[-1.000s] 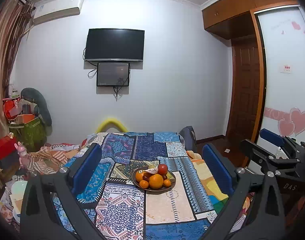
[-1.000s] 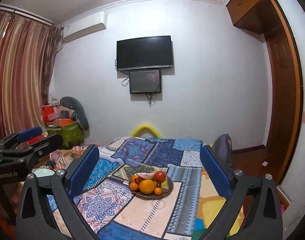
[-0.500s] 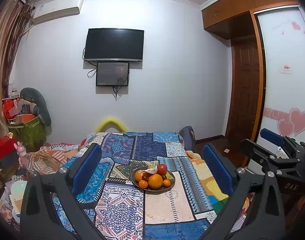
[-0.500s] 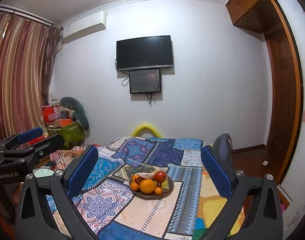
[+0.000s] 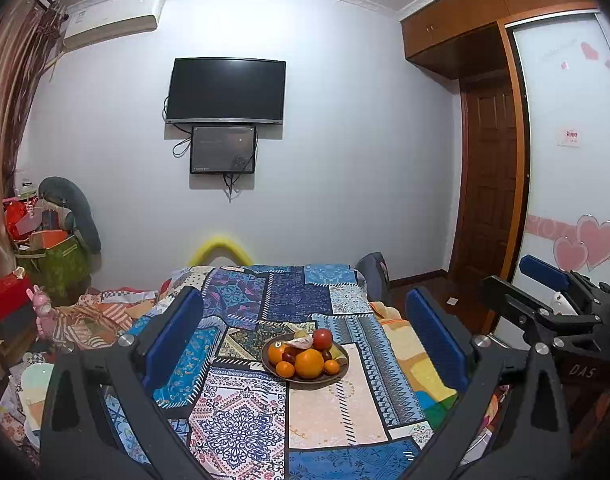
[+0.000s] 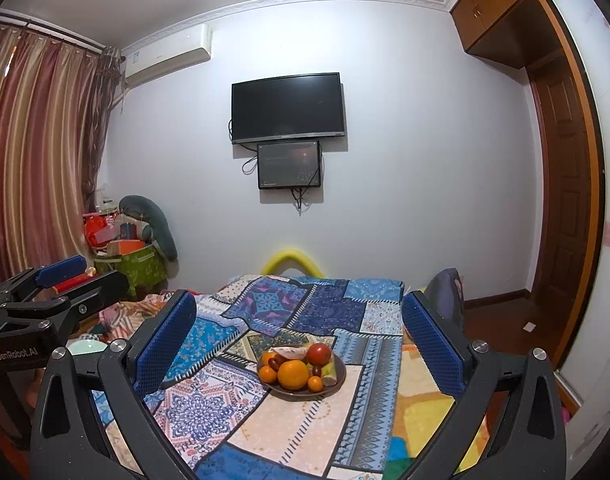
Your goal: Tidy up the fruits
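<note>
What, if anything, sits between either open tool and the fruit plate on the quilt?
Nothing visible. Only bare patchwork quilt lies between the left tool, the right tool and the fruit plate; both tools are open and empty.

fruit bowl point(image 5: 305, 376) on quilt point(image 5: 241, 412), tv point(image 5: 226, 91) on wall behind, wardrobe point(image 5: 485, 32) right, curtain point(image 6: 33, 152) left

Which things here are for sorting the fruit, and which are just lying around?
For the job:
fruit plate
big orange
red apple
left gripper, open
right gripper, open

Just lying around:
quilt
TV
green box
curtain
</note>
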A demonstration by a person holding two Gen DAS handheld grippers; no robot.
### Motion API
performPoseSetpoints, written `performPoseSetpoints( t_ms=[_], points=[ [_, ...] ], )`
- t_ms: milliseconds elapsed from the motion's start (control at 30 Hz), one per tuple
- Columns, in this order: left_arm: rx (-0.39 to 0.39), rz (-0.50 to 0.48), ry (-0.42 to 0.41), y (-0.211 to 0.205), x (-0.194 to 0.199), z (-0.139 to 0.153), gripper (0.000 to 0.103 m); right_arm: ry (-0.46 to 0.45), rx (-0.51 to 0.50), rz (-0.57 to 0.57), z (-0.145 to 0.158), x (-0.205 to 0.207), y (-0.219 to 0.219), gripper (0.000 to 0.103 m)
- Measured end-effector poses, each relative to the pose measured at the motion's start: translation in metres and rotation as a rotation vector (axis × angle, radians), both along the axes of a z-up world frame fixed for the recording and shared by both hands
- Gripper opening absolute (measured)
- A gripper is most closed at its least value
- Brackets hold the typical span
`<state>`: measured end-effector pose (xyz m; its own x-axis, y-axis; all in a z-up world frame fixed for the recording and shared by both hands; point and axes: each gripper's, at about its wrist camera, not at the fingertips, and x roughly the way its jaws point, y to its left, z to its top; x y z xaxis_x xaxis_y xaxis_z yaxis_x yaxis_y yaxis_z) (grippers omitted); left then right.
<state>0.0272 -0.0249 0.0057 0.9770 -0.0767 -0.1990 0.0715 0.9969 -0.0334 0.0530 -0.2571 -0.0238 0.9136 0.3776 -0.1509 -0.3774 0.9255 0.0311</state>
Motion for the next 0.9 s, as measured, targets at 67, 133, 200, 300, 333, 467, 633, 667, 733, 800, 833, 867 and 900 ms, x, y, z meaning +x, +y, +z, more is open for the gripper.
performPoseSetpoints(
  t_ms=[67,133,200,300,333,467,633,667,733,800,833,867,900],
  points=[
    [-0.003,0.000,0.000,0.0010,0.0000,0.0004,0.103,0.000,0.000,0.001,-0.0007,0.0005,0.0001,0.103],
    [-0.005,0.000,0.001,0.0014,-0.0006,0.0004,0.103,0.000,0.000,0.001,-0.0007,0.0006,0.0001,0.103],
    [-0.005,-0.001,0.002,0.0015,-0.0008,0.0007,0.103,0.000,0.001,0.000,-0.0005,0.0005,0.0000,0.103],
    [-0.005,-0.003,0.003,0.0013,-0.0008,0.0009,0.103,0.000,0.001,0.000,-0.0008,0.0004,0.0000,0.103],
    [-0.005,-0.004,0.004,0.0015,-0.0008,0.0008,0.103,0.000,0.001,0.001,-0.0005,0.0004,0.0000,0.103],
    [-0.006,-0.006,0.004,0.0014,-0.0009,0.0009,0.103,-0.002,0.001,0.000,-0.0007,0.0003,-0.0001,0.103],
    [-0.004,-0.007,0.006,0.0010,-0.0021,0.0019,0.103,-0.003,0.002,-0.002,0.0018,0.0001,0.0008,0.103],
    [-0.005,-0.007,0.005,0.0012,-0.0024,0.0021,0.103,-0.003,0.002,-0.003,0.0029,-0.0001,0.0010,0.103],
    [-0.009,-0.010,0.006,0.0015,-0.0023,0.0024,0.103,-0.004,0.003,-0.003,0.0039,-0.0004,0.0014,0.103],
    [-0.012,-0.012,0.008,0.0017,-0.0017,0.0027,0.103,-0.004,0.003,-0.004,0.0049,-0.0003,0.0019,0.103],
    [-0.012,-0.011,0.008,0.0019,-0.0020,0.0028,0.103,-0.004,0.003,-0.004,0.0056,-0.0005,0.0022,0.103],
    [-0.010,-0.011,0.008,0.0017,-0.0020,0.0027,0.103,-0.004,0.004,-0.004,0.0051,-0.0004,0.0015,0.103],
    [-0.010,-0.012,0.009,0.0018,-0.0021,0.0027,0.103,-0.004,0.004,-0.004,0.0058,-0.0003,0.0019,0.103]
  ],
)
